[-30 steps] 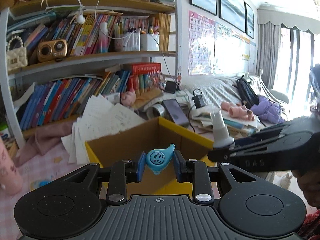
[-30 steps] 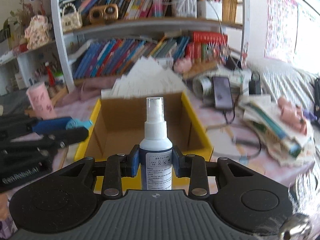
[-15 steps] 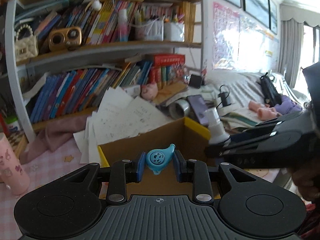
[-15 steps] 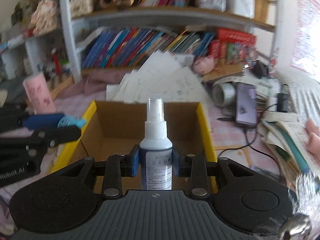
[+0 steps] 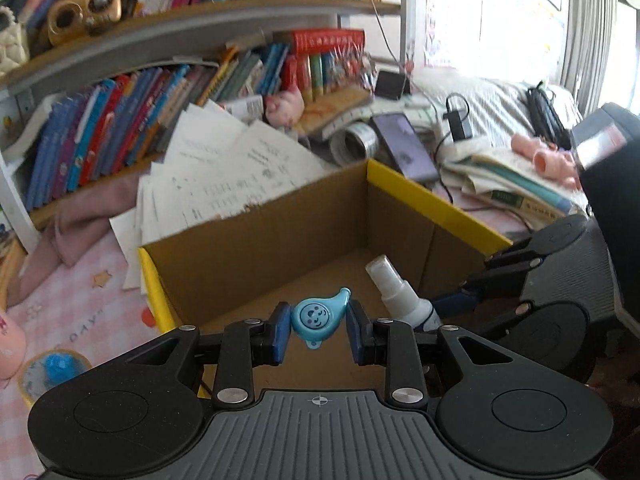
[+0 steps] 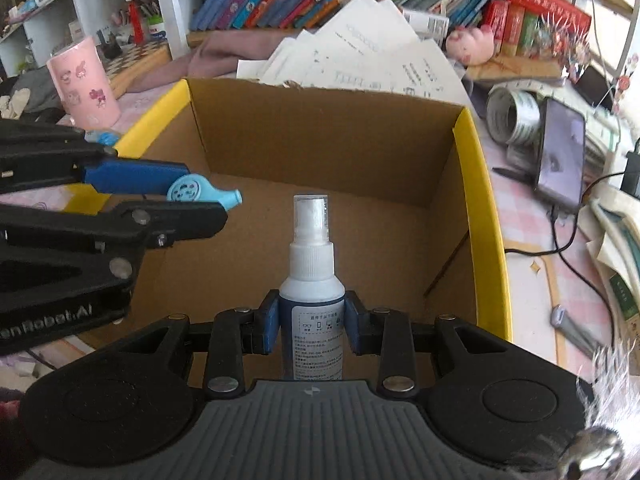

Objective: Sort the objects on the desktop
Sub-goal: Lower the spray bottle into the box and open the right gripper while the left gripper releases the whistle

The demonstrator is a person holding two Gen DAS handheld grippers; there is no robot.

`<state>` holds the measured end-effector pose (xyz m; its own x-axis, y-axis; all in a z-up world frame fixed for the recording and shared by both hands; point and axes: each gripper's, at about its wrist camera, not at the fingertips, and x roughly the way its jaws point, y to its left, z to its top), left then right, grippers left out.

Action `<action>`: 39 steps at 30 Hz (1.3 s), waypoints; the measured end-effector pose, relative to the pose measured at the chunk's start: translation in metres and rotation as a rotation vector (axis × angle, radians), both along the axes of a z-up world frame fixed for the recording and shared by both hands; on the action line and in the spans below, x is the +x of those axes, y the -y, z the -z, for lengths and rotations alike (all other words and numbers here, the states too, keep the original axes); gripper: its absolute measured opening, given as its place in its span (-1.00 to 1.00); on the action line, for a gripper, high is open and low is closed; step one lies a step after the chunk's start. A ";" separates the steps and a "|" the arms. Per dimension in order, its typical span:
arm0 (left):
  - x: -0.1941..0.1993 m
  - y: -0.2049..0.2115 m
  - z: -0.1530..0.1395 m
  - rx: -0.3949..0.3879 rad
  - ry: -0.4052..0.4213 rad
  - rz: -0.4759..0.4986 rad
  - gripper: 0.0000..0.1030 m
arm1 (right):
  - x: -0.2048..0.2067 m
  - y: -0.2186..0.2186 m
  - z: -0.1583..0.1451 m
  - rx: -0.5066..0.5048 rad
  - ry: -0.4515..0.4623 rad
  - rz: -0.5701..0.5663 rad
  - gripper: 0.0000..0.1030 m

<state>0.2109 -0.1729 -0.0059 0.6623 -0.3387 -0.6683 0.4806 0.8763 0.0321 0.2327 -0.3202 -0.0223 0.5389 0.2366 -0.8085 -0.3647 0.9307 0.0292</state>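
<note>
Left gripper (image 5: pixel 319 330) pinches a glossy blue teardrop toy (image 5: pixel 318 317); right gripper (image 6: pixel 312 326) clamps a cylindrical plastic spray bottle (image 6: pixel 313 280) above a corrugated cardboard box (image 6: pixel 328 140).

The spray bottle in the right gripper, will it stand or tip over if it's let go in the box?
The spray bottle is tall and narrow, so probably tippy. Its round body could roll across the cardboard box floor. Looks like light, stiff plastic.

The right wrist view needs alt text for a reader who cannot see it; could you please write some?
The right gripper clamps an upright white spray bottle above an open cardboard box with yellow edges. At left, the left gripper holds a small blue whistle-shaped toy over the same box. Papers, books and a phone clutter the desk behind.
</note>
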 end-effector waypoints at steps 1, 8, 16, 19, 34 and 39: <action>0.001 0.002 0.001 0.005 -0.006 0.001 -0.45 | 0.001 0.001 0.002 0.000 -0.009 0.001 -0.41; 0.007 0.003 0.010 0.033 -0.049 -0.010 -0.45 | 0.013 0.008 0.009 0.012 -0.059 -0.001 -0.41; 0.010 0.003 0.013 0.044 -0.075 -0.018 -0.43 | 0.016 0.009 0.010 0.013 -0.065 -0.013 -0.40; 0.011 0.004 0.012 0.046 -0.077 -0.011 -0.43 | 0.016 0.008 0.009 0.012 -0.068 -0.016 -0.40; 0.007 0.002 0.004 0.026 -0.028 -0.099 0.12 | 0.008 0.017 -0.006 0.034 0.038 -0.031 -0.37; 0.007 0.001 0.001 0.027 -0.012 -0.141 0.35 | 0.005 0.020 -0.010 0.048 0.070 -0.041 -0.38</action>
<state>0.2179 -0.1736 -0.0071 0.6943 -0.2245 -0.6837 0.3529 0.9342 0.0517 0.2379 -0.3405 -0.0121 0.5826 0.2973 -0.7564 -0.4052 0.9130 0.0467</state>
